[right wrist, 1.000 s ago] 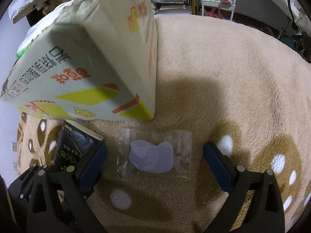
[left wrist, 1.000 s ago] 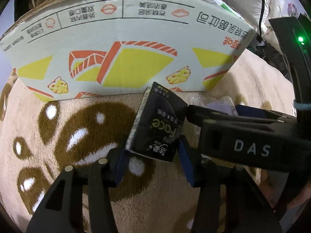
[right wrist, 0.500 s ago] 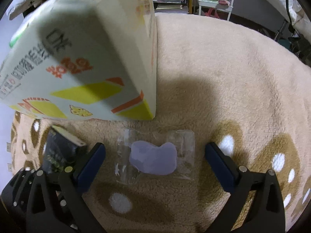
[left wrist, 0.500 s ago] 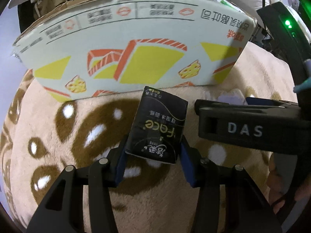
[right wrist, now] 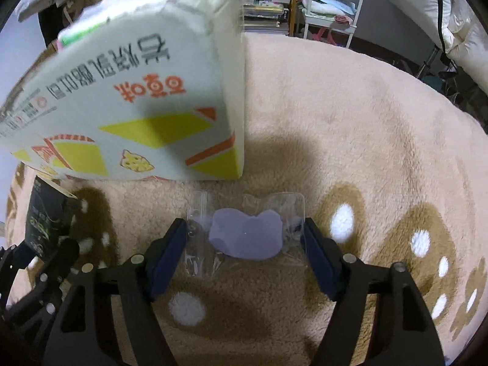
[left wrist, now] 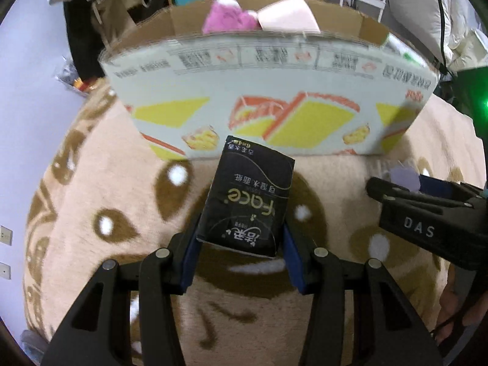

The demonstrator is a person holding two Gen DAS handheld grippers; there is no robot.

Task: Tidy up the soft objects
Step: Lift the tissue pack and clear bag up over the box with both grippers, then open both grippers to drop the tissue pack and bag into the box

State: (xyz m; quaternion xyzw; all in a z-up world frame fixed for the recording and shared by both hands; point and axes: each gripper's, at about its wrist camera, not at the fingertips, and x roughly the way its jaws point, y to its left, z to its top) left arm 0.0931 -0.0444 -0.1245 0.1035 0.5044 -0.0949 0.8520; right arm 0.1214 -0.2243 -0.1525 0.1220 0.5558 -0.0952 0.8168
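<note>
My left gripper (left wrist: 241, 256) is shut on a black tissue pack (left wrist: 248, 201) and holds it above the rug, in front of the open cardboard box (left wrist: 274, 97). The pack also shows at the left of the right wrist view (right wrist: 45, 216). My right gripper (right wrist: 244, 256) is open around a clear plastic bag holding a purple soft piece (right wrist: 247, 233) that lies on the rug; both pads are close to the bag's sides. The right gripper shows at the right of the left wrist view (left wrist: 427, 213).
The box (right wrist: 128, 91) holds a pink soft item (left wrist: 228, 18) and a pale pink one (left wrist: 289, 16). The beige rug with brown patches (right wrist: 350, 122) spreads all around. Shelves (right wrist: 329, 0) and bedding stand behind.
My left gripper has lifted the tissue pack higher, so the box's open top now shows. My right gripper has closed in around the plastic bag.
</note>
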